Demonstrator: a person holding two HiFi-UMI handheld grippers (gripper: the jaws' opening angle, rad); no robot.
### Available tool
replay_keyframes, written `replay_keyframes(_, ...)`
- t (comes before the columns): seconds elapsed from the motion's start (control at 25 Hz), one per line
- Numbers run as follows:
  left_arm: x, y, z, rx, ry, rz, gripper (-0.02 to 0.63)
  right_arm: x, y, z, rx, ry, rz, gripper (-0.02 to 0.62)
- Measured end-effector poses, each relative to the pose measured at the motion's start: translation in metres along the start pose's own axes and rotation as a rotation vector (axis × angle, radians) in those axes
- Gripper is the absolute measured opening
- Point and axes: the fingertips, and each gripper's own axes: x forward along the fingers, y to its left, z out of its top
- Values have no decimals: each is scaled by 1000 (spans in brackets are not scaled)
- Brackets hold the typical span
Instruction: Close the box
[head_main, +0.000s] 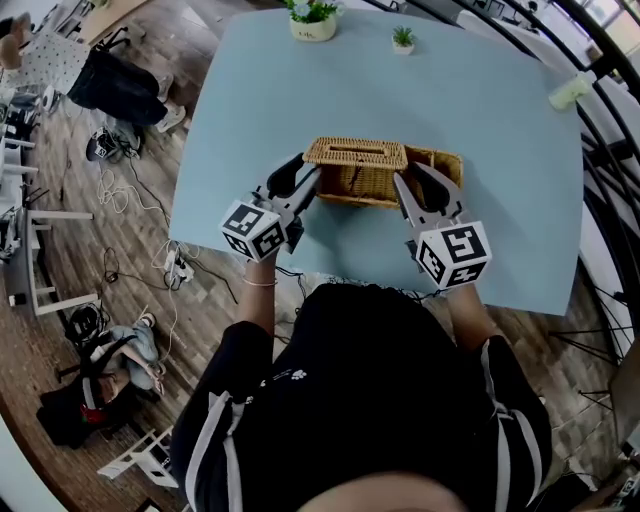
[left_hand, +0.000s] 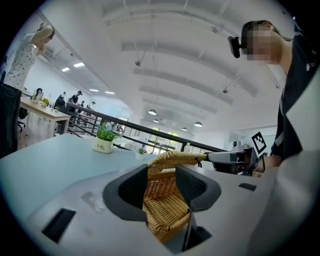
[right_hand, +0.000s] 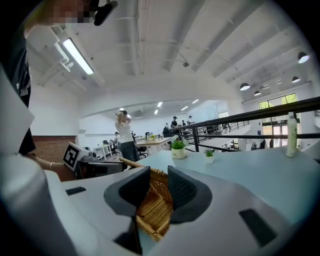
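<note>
A wicker lid (head_main: 355, 153) with a slot in its top hangs over the left part of the open wicker box (head_main: 440, 163) on the blue table (head_main: 500, 220). My left gripper (head_main: 308, 168) is at the lid's left end. In the left gripper view the wicker lid (left_hand: 167, 210) fills the gap between my left gripper's (left_hand: 161, 182) pads. My right gripper (head_main: 410, 172) is at the lid's right end, and wicker (right_hand: 152, 210) sits between its (right_hand: 159, 187) pads. Both look shut on the lid. The lid's underside and the box's inside are hidden.
Two small potted plants (head_main: 313, 18) (head_main: 403, 38) stand at the table's far edge, and a pale bottle (head_main: 570, 92) at its right. A black railing (head_main: 610, 150) runs past the right side. Cables and bags lie on the wooden floor (head_main: 120, 200) to the left.
</note>
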Motion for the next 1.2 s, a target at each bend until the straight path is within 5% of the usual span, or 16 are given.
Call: replay_keyframes(1.2,-27,-21,-59,-126,127,-84,155,-14,18,-80,129,175,-99,104)
